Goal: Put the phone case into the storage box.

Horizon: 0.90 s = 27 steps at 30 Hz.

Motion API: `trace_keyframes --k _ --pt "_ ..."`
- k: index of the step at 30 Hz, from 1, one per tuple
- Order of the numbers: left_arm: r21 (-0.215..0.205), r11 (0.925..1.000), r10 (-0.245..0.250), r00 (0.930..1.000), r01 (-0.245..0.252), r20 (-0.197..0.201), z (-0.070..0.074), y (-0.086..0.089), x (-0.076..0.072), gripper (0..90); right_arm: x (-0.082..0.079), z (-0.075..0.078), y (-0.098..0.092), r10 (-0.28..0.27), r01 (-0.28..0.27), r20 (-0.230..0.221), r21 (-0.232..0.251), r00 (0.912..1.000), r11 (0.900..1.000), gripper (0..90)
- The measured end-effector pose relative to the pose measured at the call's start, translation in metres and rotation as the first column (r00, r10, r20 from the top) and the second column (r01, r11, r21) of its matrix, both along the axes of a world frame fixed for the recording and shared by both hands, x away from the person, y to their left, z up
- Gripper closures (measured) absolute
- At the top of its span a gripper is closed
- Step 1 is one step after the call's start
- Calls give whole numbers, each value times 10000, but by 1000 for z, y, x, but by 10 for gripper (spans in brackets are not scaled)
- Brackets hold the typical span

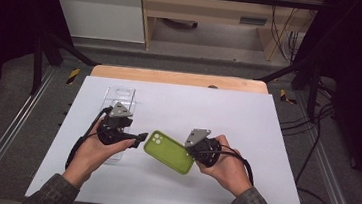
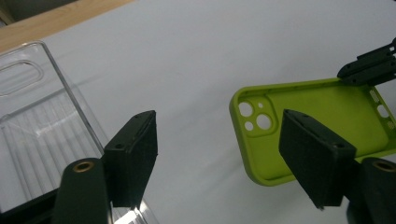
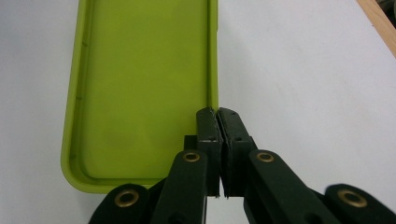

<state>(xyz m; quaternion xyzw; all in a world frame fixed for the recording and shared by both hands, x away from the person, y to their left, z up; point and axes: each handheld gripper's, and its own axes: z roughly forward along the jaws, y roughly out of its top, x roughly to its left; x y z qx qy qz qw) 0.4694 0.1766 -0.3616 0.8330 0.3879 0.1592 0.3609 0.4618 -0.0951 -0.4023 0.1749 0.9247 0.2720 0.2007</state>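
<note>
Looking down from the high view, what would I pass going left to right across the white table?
Clear phone case → left gripper, jaws apart → green phone case → right gripper, clamped on the green case's side wall. All on the white table.

A lime-green phone case (image 1: 169, 152), hollow side up, lies tilted, camera cutout toward ten o'clock, beside a clear case (image 1: 118, 107) at its ten o'clock.
</note>
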Motion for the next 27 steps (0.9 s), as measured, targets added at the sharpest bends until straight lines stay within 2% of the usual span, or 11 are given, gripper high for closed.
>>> trace_keyframes --k 8,11,13,14,15,27 --pt "106 9998 -179 9990 183 -403 6 -10 8 381 0 2 3 -62 62 202 -31 9998 10000 881" --pt "45 9998 -199 9983 202 -545 8 -13 11 406 0 4 3 -68 65 308 117 9995 9999 881" --pt "102 9997 -224 9979 231 -601 10 -15 12 422 -1 6 3 -122 122 425 6 9990 9999 881" --pt "161 9995 -246 9977 257 -636 11 -16 13 437 -1 6 3 -112 105 432 168 9990 9998 881" --pt "258 9992 -284 9975 301 -654 11 -17 13 445 -1 7 3 -143 138 455 100 9989 9999 881" --pt "518 9982 -241 9928 304 -1171 9 -20 19 558 -4 12 3 -152 136 666 237 9977 9996 881"
